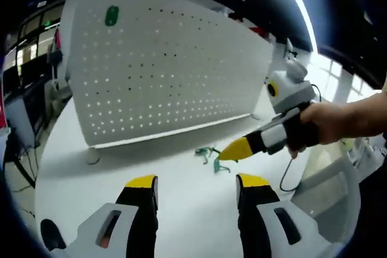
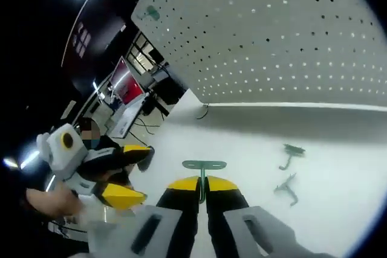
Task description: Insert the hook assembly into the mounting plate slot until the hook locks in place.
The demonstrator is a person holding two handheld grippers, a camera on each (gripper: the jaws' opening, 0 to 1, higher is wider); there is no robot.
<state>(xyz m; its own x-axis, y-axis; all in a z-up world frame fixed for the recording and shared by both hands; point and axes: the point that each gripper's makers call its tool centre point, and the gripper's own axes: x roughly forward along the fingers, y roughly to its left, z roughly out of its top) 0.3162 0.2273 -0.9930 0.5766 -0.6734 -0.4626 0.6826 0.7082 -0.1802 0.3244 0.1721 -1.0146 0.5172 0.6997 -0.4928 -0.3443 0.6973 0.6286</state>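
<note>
A white perforated mounting plate (image 1: 163,58) (image 2: 290,34) stands upright on the white table (image 1: 181,209). One green hook (image 1: 112,15) (image 2: 149,12) hangs near its upper corner. My right gripper (image 2: 202,184) is shut on a green hook assembly (image 2: 204,166), whose T-shaped head sticks out above the yellow tips. In the left gripper view the right gripper (image 1: 234,149), held by a hand, points at loose green hooks (image 1: 208,152) on the table. Two loose hooks (image 2: 293,151) (image 2: 286,188) lie in front of the plate. My left gripper (image 1: 196,182) (image 2: 130,173) is open, holding nothing.
A small round pad (image 1: 92,157) and a thin cable (image 2: 204,112) lie at the plate's foot. Beyond the table's left edge are desks and screens (image 2: 124,80). Another cable (image 1: 290,173) hangs under the right gripper. Bare tabletop lies between the grippers and the plate.
</note>
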